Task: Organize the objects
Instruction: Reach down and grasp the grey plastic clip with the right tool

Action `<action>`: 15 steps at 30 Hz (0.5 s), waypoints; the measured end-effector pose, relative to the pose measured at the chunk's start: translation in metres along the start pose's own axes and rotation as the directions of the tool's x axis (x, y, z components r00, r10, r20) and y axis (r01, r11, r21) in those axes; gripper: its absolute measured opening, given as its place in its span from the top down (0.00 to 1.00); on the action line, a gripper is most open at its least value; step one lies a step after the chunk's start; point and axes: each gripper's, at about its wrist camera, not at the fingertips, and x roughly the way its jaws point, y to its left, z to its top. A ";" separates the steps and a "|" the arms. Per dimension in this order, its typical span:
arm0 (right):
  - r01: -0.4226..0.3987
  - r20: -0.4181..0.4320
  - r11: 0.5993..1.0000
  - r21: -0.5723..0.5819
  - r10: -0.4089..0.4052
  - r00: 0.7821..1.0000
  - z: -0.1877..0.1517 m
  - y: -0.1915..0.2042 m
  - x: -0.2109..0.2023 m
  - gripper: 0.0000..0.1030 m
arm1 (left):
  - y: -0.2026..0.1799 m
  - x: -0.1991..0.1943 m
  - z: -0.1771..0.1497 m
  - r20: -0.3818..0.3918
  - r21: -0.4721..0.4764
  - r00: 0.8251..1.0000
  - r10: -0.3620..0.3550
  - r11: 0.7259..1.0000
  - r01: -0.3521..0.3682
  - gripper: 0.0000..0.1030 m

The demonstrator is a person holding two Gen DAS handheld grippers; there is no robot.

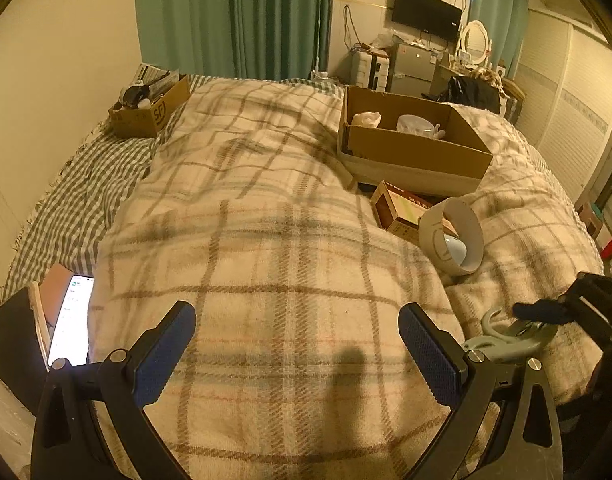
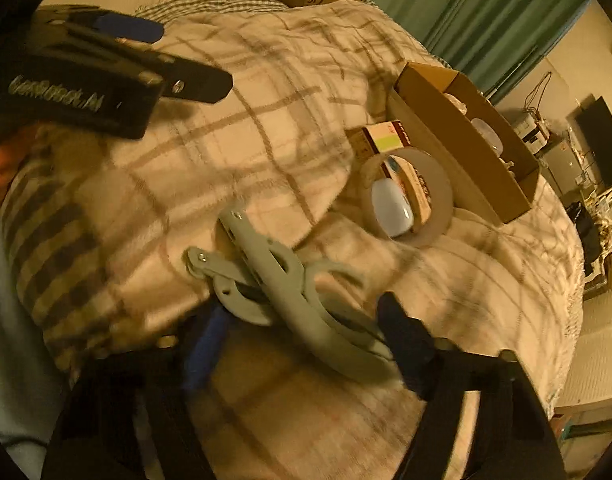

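Right gripper (image 2: pixel 301 328): fingers closed on grey clamp (image 2: pixel 281 280), just above plaid blanket (image 2: pixel 265 80)
Clamp axis: runs away from the fingers, tip toward upper left
Left gripper (image 1: pixel 297 352): fingers spread wide, empty
Markings: "GenRobot.AI" on left gripper; "SF" on small box (image 1: pixel 153 112)

Tape roll (image 1: pixel 452 236) lies before the box (image 1: pixel 414 148), perhaps touching a carton (image 1: pixel 402 210).

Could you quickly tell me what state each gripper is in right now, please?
Left gripper: open, holding nothing, above the blanket.
Right gripper: shut on the grey clamp.
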 end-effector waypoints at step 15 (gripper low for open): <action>0.046 0.149 0.979 0.200 -0.077 0.986 0.014 -0.052 -0.048 0.87 | -0.008 0.000 0.020 0.011 0.017 1.000 0.006 1.000 -0.006 0.00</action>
